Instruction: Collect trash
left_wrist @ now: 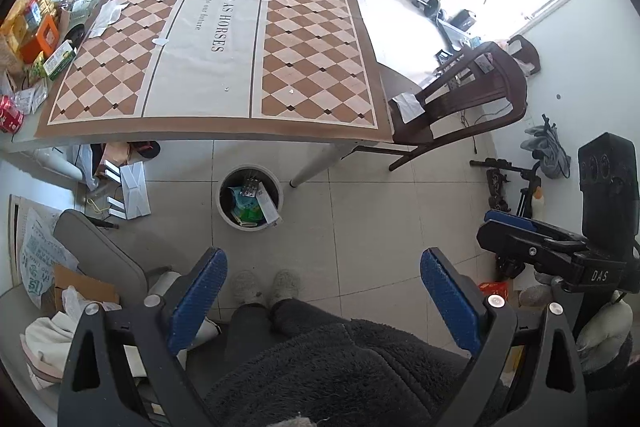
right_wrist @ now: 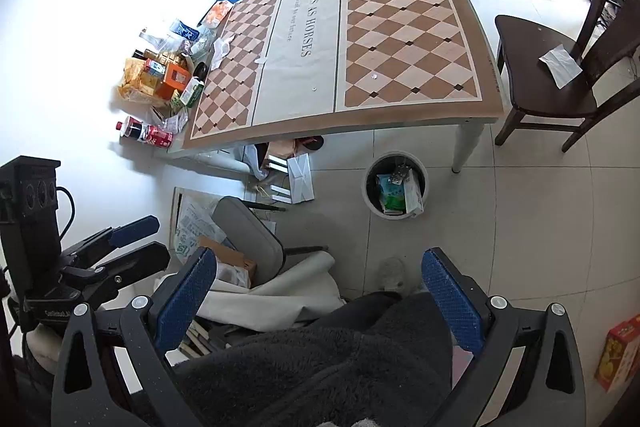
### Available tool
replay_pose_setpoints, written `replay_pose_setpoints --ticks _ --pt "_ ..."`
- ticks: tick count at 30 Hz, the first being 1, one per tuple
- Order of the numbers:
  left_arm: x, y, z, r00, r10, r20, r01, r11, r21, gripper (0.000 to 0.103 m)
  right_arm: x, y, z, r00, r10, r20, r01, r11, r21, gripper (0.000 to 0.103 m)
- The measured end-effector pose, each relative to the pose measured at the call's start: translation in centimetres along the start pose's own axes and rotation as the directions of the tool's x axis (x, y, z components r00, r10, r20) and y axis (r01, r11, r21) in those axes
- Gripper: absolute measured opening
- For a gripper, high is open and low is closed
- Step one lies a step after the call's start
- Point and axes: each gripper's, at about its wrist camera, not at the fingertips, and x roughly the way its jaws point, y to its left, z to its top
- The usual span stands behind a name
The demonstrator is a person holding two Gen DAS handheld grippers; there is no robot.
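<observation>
While both tools are hanging over the person's dark fleece-covered lap, the left claw (left_wrist: 322, 291) is standing with its blue-padded fingers spread wide apart and gripping nothing, and the right claw (right_wrist: 320, 291) is doing the same. In the left wrist view the right claw (left_wrist: 520, 227) is showing at the right edge, and in the right wrist view the left claw (right_wrist: 132, 231) is showing at the left edge.

Just beyond the claws, on the pale tiled floor (left_wrist: 380, 219), the round white waste bin (left_wrist: 250, 195) is standing near one white leg of the counter, already holding a green packet and a long white box; it is also appearing in the right view (right_wrist: 395, 190).

Further out, the counter with the brown-and-cream diamond-patterned cloth (left_wrist: 312, 39) is carrying a crumpled white paper scrap (left_wrist: 107, 15) near its left side, a small white bit (left_wrist: 161, 41) on the central strip, and two tiny white crumbs nearer the front edge. Along the counter's left edge a heap of orange and green cartons and a red drinks bottle (right_wrist: 146, 134) is lying. To the right, a dark wooden chair (right_wrist: 548, 83) is bearing a folded white tissue (right_wrist: 561, 63) on its seat.
</observation>
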Motion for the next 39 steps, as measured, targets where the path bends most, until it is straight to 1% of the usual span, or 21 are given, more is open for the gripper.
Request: replay_pose_setpoints --ticks 4,8,10,12,17,29,39 --pt "-0.3 0.1 -0.5 1.0 -0.005 0.018 0.006 1.0 -0.03 0.099 -0.7 -0.1 -0.2 1.0 0.002 0.01 -0.002 1.0 -0.003 0.103" --pt "-0.6 -0.1 -0.9 0.999 0.003 0.035 -0.002 0.999 -0.036 0.099 -1.0 -0.1 -0.1 1.0 0.001 0.016 -0.001 1.0 -0.017 0.103" --pt "-0.6 -0.2 -1.0 0.999 0.002 0.04 -0.001 0.999 -0.04 0.099 -1.0 0.0 -0.2 1.0 0.002 0.013 -0.002 1.0 -0.028 0.103" --pt "-0.7 -0.4 -1.2 0.999 0.005 0.047 -0.003 0.999 -0.039 0.103 -0.9 0.1 -0.2 1.0 0.003 0.007 -0.003 0.999 -0.041 0.103" --pt "-0.9 -0.7 -1.4 0.998 0.015 0.06 -0.012 0.999 -0.051 0.103 -0.7 0.2 -0.3 1.0 0.004 -0.007 -0.004 0.998 -0.059 0.103" --pt "-0.9 -1.5 -1.5 0.997 0.032 0.064 -0.029 0.998 -0.049 0.103 -0.7 -0.3 -0.8 1.0 0.012 -0.021 -0.013 0.997 -0.077 0.103" --pt "-0.7 -1.9 -1.6 0.998 0.033 0.048 -0.031 0.999 -0.039 0.103 -0.7 -0.2 -1.0 1.0 0.013 -0.022 -0.015 0.997 -0.07 0.103"
